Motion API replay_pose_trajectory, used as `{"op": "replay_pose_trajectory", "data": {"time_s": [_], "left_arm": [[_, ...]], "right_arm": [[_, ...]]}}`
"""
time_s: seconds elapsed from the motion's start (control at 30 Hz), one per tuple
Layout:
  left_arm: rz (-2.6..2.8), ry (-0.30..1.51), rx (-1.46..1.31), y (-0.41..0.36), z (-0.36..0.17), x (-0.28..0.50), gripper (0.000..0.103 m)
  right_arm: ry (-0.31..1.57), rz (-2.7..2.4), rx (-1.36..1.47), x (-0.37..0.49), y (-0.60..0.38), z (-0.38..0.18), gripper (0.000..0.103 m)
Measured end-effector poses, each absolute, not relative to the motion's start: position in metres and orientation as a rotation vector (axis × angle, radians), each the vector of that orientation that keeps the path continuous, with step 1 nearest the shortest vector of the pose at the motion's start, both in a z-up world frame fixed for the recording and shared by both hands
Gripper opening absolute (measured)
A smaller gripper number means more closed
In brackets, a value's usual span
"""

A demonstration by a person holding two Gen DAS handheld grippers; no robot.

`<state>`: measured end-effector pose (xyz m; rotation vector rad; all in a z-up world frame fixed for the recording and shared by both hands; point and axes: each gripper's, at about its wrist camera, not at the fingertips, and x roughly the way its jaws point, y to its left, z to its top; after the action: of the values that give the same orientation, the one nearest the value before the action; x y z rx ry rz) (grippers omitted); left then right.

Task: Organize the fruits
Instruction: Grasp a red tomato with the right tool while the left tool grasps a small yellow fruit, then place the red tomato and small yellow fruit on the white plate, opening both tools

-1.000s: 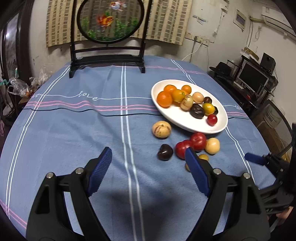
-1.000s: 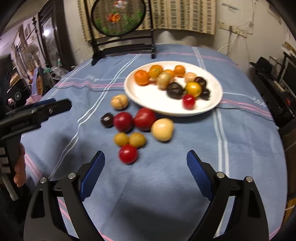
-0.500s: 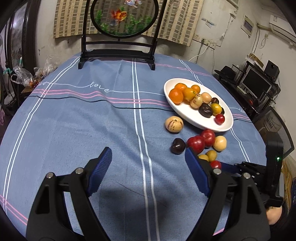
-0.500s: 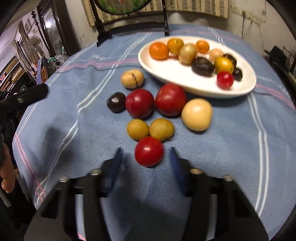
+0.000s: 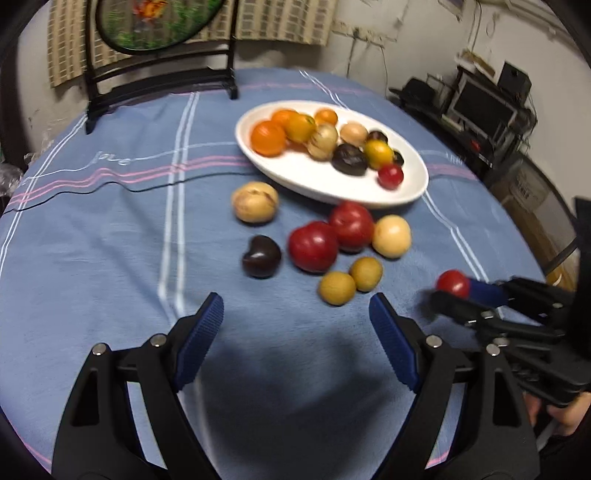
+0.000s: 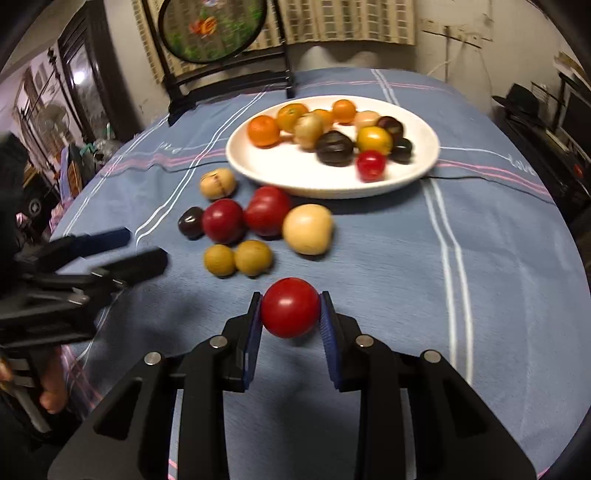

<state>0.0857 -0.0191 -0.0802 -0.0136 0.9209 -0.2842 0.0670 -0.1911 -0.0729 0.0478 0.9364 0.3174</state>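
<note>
**Right fingers pinch a red fruit; left fingers hang spread over the cloth**

The right gripper (image 6: 290, 308) has just closed its blue-padded fingers (image 6: 327, 317) on a small red fruit (image 6: 290, 307), one pad pressed against each side. The fruit sits at the fingertips, just above the blue striped cloth (image 6: 498, 280) that covers the counter, on the near side of the loose fruit and apart from it. From the left wrist view the same red fruit (image 5: 453, 283) shows at the tip of the right gripper (image 5: 461, 291), far to the right of the group.

The left gripper (image 5: 295, 314) has its fingers (image 5: 202, 332) spread wide with nothing between them, only bare cloth (image 5: 92, 258) below. It points toward the loose fruit.

Loose on the cloth lie two large red fruits (image 6: 243, 218) touching each other, a dark fruit (image 6: 191, 222) just beside the left one, a pale yellow fruit (image 6: 308, 229) beside the right one, a tan fruit with a seam (image 6: 217, 183) nearer the plate, and two small brownish-yellow fruits (image 6: 238, 258) side by side in front.

The white oval plate (image 6: 421, 170) stands beyond them and holds oranges, a yellow fruit, several dark fruits, a pale one and one small red one (image 6: 371, 165). Behind it, at the far edge of the counter, stands a round picture in a black stand (image 6: 214, 29).
</note>
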Motion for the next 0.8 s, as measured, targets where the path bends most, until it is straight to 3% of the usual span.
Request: {"op": "replay_pose_trajectory", "data": {"time_s": [0.13,0.3,0.47,0.57,0.6,0.63,0.8], "left_arm": [[-0.293,0.94,0.044,-0.036,-0.092,0.093,0.081],[-0.312,0.984,0.06,-0.048,-0.104,0.103,0.061],[-0.304,0.979,0.081,-0.056,-0.109,0.113,0.06],[-0.308,0.968,0.084,-0.058,-0.11,0.114,0.048],[-0.319,0.966,0.078,-0.058,-0.109,0.113,0.034],[-0.332,0.967,0.068,-0.057,-0.108,0.112,0.028],[-0.353,0.964,0.027,-0.052,-0.103,0.104,0.028]], "right_arm": [[0.92,0.321,0.094,0.063,-0.208,-0.07,0.031],[0.907,0.33,0.139,0.061,-0.22,-0.07,0.032],[0.901,0.333,0.166,0.059,-0.23,-0.071,0.032],[0.898,0.333,0.178,0.058,-0.233,-0.071,0.032],[0.898,0.333,0.178,0.058,-0.234,-0.071,0.032],[0.899,0.336,0.177,0.058,-0.233,-0.072,0.032],[0.905,0.356,0.159,0.058,-0.223,-0.072,0.032]]}}
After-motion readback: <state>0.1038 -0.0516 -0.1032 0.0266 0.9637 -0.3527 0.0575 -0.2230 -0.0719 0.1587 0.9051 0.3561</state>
